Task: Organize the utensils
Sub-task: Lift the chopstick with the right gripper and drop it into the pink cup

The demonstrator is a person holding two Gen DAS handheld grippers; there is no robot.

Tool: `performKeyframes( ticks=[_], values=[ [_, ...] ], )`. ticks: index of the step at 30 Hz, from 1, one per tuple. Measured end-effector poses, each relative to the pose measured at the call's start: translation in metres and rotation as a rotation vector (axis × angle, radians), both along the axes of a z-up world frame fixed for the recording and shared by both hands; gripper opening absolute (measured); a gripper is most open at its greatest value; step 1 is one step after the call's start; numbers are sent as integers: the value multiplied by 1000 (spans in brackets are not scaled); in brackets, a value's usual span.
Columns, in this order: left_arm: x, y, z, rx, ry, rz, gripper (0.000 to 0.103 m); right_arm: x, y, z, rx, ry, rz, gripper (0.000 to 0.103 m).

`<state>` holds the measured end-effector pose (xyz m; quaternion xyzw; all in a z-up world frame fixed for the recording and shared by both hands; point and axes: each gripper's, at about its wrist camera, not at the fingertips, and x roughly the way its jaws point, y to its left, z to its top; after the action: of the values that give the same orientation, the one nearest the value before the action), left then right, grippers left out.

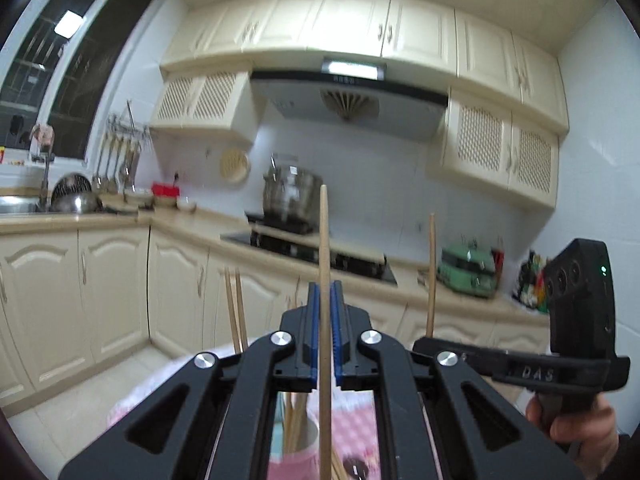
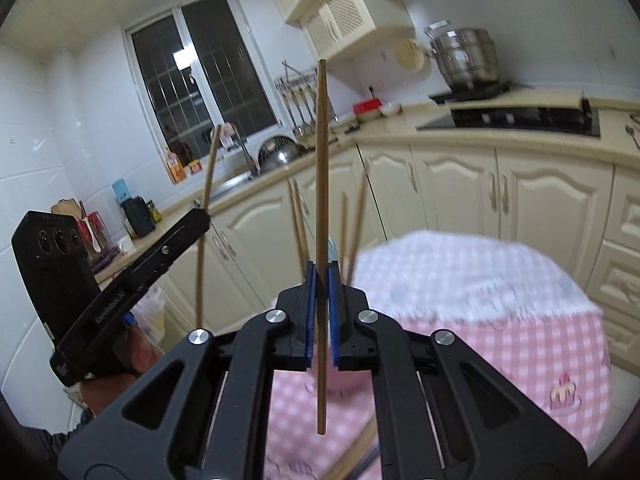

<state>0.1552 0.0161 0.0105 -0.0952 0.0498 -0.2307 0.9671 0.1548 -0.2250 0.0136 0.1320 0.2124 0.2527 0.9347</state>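
Chopsticks stand upright in both grippers above a table spread with a pink checked cloth [image 2: 520, 344]. Seen from the left wrist, more loose chopsticks [image 1: 236, 304] rise at the left from a pale holder cup [image 1: 308, 436] on the cloth below the gripper. At centre, the left gripper [image 1: 325, 300] has its blue pads [image 1: 315, 320] pressed together on one light wooden chopstick [image 1: 324, 240], which runs vertically through the jaws. To the right, the right gripper [image 1: 436, 346] comes in sideways with its own chopstick [image 1: 431, 272] standing up from it; a hand [image 1: 580, 420] grips its handle. From the right wrist, the left gripper [image 2: 200, 218] shows at the left with its chopstick, then the right gripper [image 2: 321, 280] at centre, blue pads clamped on a darker chopstick, whose lower end hangs free above the cloth. Behind run cream cabinets [image 2: 452, 192] and a stove [image 2: 520, 118] with a steel pot [image 2: 466, 58].
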Motion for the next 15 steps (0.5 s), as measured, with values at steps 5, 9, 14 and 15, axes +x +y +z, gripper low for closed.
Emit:
performKeyframes(
  ticks=[5, 9, 14, 15],
  values=[
    [22, -1, 19, -44, -74, 44, 5, 24, 16, 19, 0, -44, -25, 6],
    [41, -8, 19, -41, -110, 59, 5, 42, 25, 19, 1, -50, -35, 6],
    [61, -16, 1, -30, -83, 64, 5, 54, 33, 11, 0, -42, -44, 6],
    [64, -16, -3, -33, -77, 65, 5, 57, 35, 7, -1, -39, -45, 6]
  ],
)
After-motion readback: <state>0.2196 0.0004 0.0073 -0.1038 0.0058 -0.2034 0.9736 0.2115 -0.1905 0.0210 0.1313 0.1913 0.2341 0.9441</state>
